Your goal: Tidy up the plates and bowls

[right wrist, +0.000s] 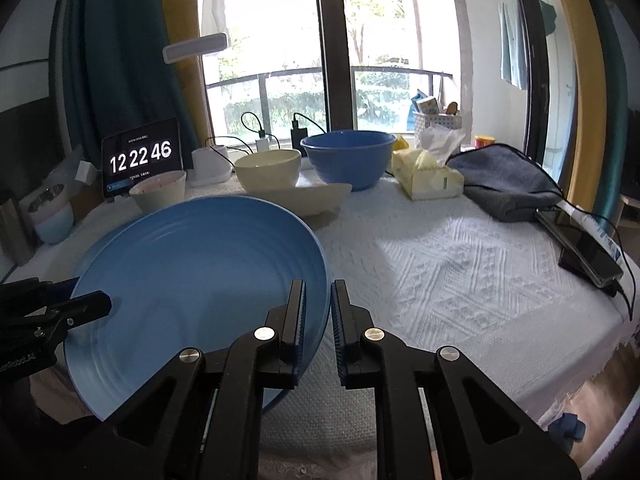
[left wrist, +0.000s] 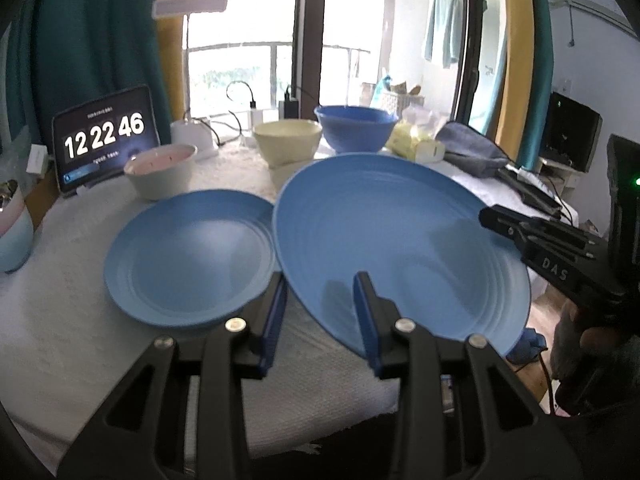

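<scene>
A large blue plate (left wrist: 400,240) hangs tilted above the white tablecloth, held at two sides. My left gripper (left wrist: 320,280) is shut on its near rim, one finger over the face and one under the edge. My right gripper (right wrist: 318,286) is shut on the opposite rim of the same plate (right wrist: 192,272). A smaller blue plate (left wrist: 188,256) lies flat on the cloth beside it. Behind stand a pink-lined bowl (left wrist: 160,172), a cream bowl (left wrist: 288,140) on a cream dish (right wrist: 320,198), and a blue bowl (left wrist: 356,128).
A tablet clock (left wrist: 104,140) leans at the back left, with a pastel cup (left wrist: 12,236) at the left edge. A tissue pack (right wrist: 428,178), a grey cloth (right wrist: 504,180) and a phone with cable (right wrist: 588,252) sit on the right. The table's front edge (right wrist: 560,392) is close.
</scene>
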### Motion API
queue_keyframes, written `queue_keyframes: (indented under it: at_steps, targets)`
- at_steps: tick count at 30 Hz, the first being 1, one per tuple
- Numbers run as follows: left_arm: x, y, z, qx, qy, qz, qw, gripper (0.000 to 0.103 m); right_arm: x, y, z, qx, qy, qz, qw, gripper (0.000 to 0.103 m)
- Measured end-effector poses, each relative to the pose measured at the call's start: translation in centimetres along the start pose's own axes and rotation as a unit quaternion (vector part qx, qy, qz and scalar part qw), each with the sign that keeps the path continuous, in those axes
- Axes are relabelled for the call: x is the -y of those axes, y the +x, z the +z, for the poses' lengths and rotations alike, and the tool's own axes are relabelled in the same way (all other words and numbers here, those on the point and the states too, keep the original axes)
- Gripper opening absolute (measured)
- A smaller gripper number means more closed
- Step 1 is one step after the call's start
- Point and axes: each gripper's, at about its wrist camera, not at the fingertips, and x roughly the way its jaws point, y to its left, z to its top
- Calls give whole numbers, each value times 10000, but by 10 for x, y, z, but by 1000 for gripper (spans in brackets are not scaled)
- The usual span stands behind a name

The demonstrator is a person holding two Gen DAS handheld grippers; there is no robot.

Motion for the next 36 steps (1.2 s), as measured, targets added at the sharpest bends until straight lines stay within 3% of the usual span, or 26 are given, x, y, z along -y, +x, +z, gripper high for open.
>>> queue_keyframes:
  at_steps: [12, 36]
  targets:
    - [-25, -13, 3, 315, -375, 121, 9987, 36, -24, 1, 12, 62, -159, 112, 9998, 15]
    - [-84, -18, -2, 560, -996, 522, 9921, 36, -81, 34, 30, 15, -517, 502, 9974, 15]
